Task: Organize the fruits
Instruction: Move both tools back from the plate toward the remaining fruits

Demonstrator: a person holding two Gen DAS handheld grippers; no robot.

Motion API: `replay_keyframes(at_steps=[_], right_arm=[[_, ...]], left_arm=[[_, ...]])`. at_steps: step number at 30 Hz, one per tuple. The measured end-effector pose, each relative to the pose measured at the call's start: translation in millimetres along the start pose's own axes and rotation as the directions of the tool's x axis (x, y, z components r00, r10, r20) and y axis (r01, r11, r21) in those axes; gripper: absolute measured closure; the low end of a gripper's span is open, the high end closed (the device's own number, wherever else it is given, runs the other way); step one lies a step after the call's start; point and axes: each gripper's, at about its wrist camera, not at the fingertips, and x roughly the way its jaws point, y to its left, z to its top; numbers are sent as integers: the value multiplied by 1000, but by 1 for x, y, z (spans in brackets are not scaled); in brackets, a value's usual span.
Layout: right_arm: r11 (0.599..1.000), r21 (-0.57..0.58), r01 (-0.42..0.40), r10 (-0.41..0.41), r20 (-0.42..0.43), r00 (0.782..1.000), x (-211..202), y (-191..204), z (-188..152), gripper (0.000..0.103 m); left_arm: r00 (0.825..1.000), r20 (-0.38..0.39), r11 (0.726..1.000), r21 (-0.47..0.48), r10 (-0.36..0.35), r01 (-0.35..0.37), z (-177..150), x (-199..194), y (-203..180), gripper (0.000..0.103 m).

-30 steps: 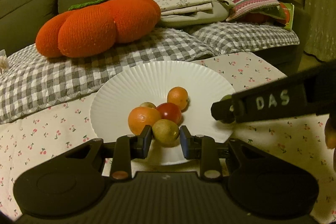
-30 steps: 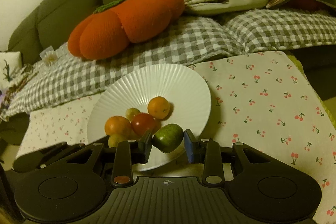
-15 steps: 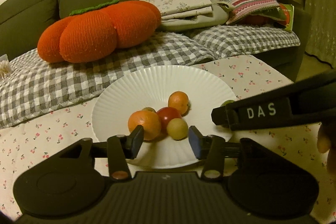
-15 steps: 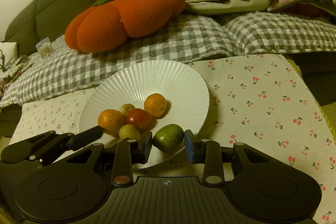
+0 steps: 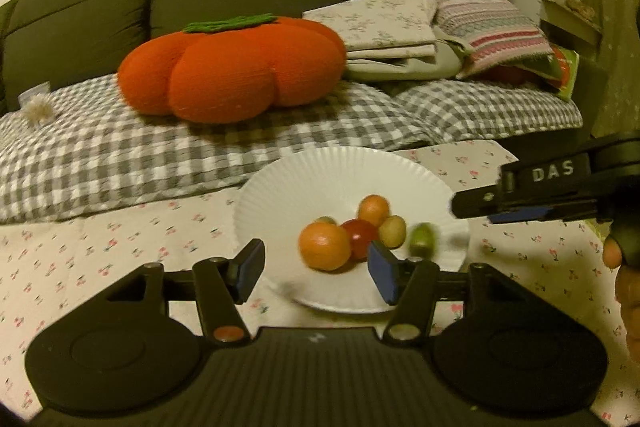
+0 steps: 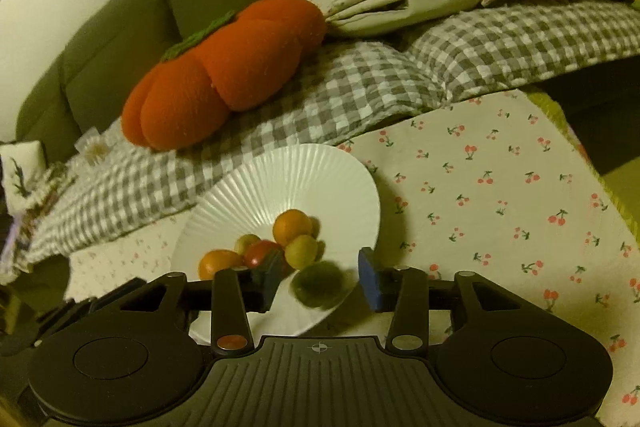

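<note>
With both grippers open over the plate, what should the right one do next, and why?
Probably back the right gripper away: its jaws stand open and the green fruit lies blurred on the white plate beside the other fruits, so the placement looks done.

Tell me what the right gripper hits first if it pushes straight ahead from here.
Most likely the green fruit, lying blurred on the white plate between the open right gripper fingers. Beyond it sits the yellow-green fruit; depth is uncertain.
</note>
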Motion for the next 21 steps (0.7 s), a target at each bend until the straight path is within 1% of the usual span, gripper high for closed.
replay_keyframes(at_steps=[4,6,9,11,14,17,21], right_arm=[[1000,21,-1,1,7,1000,-4,-1,1,61],[1000,29,-13,12,7,1000,-8,0,1,61],[999,24,-23,23,11,1000,-15,3,-1,61],[999,18,-31,30,13,999,-20,6,-4,61],[999,0,-35,35,9,999,-29,13,-10,61],[999,-45,-27,27,5,1000,-36,22,-20,61],[995,-91,-38,38,-2,999,-47,32,-32,61]], left_arm=[[1000,-12,998,-58,9,-10,-1,-13,18,46],[1000,-17,996,-81,26,-27,0,-22,27,46],[999,-18,991,-123,43,-45,-1,-36,40,46],[998,-37,988,-147,50,-55,-5,-43,46,46],[996,-72,985,-160,57,-68,-15,-52,51,46],[992,-104,983,-166,66,-83,-24,-59,52,46],[990,-127,980,-179,64,-86,-33,-68,53,46]])
